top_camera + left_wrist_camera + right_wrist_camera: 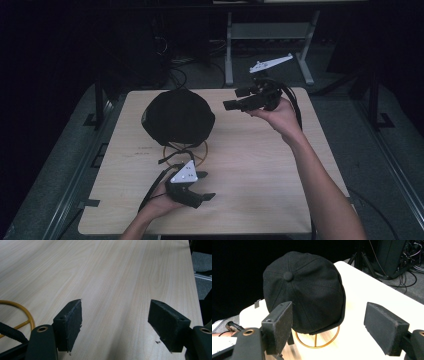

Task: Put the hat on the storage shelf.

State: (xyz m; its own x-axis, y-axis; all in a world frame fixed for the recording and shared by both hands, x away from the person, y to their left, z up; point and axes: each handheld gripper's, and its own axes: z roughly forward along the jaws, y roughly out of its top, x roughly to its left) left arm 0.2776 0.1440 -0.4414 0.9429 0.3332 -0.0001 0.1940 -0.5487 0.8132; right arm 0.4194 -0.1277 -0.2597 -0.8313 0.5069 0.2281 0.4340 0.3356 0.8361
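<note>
Pale wood table bears a black cap on its gold stand, untouched. Both grippers, left and right, gape empty; grasping the cap looks undone.

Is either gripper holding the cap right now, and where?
Nothing is held. Left gripper and right gripper are open; the cap sits on its gold stand.

Black cap with a top button and stitched panels, resting crown-up on a round gold wire stand. Both sit at the far left part of the light wooden table.
</note>
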